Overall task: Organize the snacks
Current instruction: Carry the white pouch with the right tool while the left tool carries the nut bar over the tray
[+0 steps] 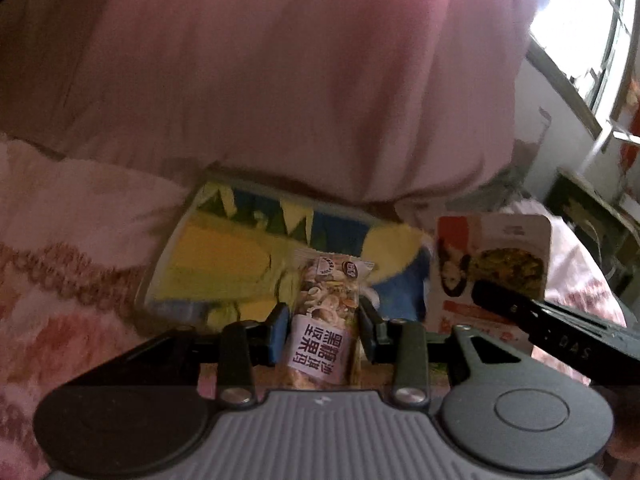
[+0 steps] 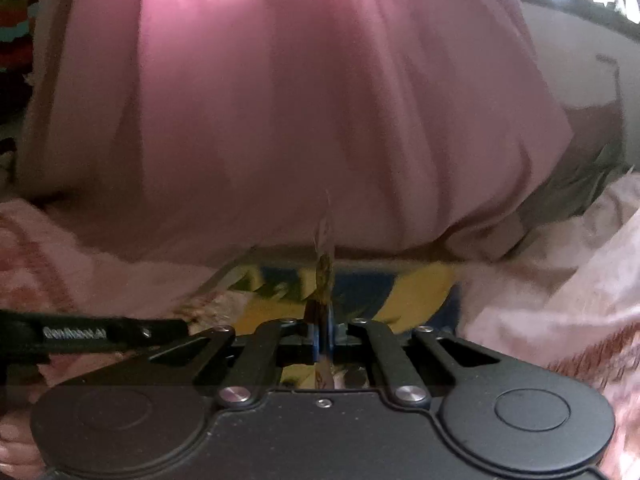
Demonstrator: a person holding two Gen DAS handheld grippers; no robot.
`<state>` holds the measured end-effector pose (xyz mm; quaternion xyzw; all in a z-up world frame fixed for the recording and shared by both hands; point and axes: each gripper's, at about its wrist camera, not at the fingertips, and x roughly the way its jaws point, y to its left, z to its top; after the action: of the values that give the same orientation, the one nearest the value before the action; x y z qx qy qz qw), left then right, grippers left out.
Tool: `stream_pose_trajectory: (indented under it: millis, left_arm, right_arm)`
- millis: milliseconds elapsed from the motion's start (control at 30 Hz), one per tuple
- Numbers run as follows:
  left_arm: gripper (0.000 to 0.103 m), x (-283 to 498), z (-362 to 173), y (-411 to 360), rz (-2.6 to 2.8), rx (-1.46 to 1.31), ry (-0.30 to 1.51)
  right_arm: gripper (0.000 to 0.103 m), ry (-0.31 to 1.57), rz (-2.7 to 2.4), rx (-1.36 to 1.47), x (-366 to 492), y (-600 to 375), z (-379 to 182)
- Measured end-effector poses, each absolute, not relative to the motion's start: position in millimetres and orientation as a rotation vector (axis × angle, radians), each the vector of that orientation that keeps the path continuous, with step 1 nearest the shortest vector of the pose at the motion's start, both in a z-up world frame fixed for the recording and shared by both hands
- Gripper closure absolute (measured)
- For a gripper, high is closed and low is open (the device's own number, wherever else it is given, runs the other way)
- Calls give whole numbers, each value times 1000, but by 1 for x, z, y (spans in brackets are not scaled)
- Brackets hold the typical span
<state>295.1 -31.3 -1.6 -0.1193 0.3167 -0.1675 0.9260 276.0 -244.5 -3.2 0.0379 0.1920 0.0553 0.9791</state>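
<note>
My left gripper [image 1: 324,326] is shut on a nut snack bar [image 1: 326,304] in a clear wrapper with a white label; the bar stands up between the blue pads. To its right, a finger [image 1: 516,306] of my right gripper pinches a flat red-and-white packet [image 1: 494,258] printed with a food picture. In the right wrist view my right gripper [image 2: 323,334] is shut on that packet [image 2: 323,268], seen edge-on as a thin strip. Both hover in front of a grey-rimmed tray [image 1: 162,256] with yellow and blue contents, whose rim [image 2: 380,266] also shows beyond the right gripper.
A person's pink garment [image 1: 300,80] fills the space behind the tray. Pink patterned bedding [image 1: 60,248] surrounds the tray on both sides. A window [image 1: 592,40] and dark furniture [image 1: 588,208] lie at the far right. A finger [image 2: 100,330] of my left gripper crosses the left edge.
</note>
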Motion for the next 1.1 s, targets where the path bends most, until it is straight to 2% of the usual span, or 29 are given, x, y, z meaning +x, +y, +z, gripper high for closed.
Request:
stream_pose_trajectory:
  millis: [267,567,800,1100]
  left_arm:
    - [63,360,-23,-34,-295,-354,605]
    - [63,398,-58,-23,-195,-389,645]
    - [63,406,-74,-24,-159,-366,685]
    - [62,406,-75,-37,-155,-312,721]
  right_arm:
    - [99,355,-30,-51,336,-245,-21]
    - [99,429,-35,-36,374,-225,-43]
    - [92,476,17,-45,378,-197,-49]
    - [75,590,98,55,384,-193,-60]
